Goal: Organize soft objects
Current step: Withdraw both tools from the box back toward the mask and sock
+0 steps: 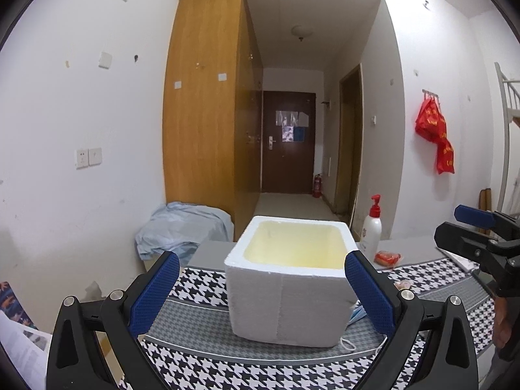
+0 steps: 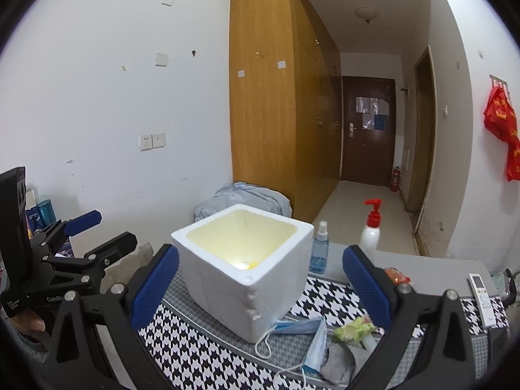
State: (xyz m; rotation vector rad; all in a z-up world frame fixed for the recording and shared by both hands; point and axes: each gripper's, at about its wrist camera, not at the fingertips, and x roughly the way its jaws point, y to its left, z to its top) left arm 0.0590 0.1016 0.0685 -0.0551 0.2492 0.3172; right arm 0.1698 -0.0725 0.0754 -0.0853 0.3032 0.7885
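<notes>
A white foam box [image 1: 287, 279] with a yellowish inside stands on the houndstooth cloth [image 1: 201, 354]; it shows too in the right wrist view [image 2: 243, 273], with a small yellow thing at its bottom. A blue face mask [image 2: 308, 331], a green wrapper [image 2: 354, 330] and a grey sock [image 2: 341, 362] lie by the box's right corner. My left gripper [image 1: 263, 295] is open in front of the box, nothing between its fingers. My right gripper [image 2: 260, 292] is open above the cloth, empty. Each gripper shows at the edge of the other's view [image 1: 471, 227] [image 2: 94, 230].
A white pump bottle [image 2: 370, 230] and a blue spray bottle [image 2: 320, 250] stand behind the box. A red packet [image 1: 386, 257] and a remote control [image 2: 484, 299] lie to the right. A crumpled blue cloth [image 1: 182, 227] sits behind by the wooden wardrobe [image 1: 208, 104].
</notes>
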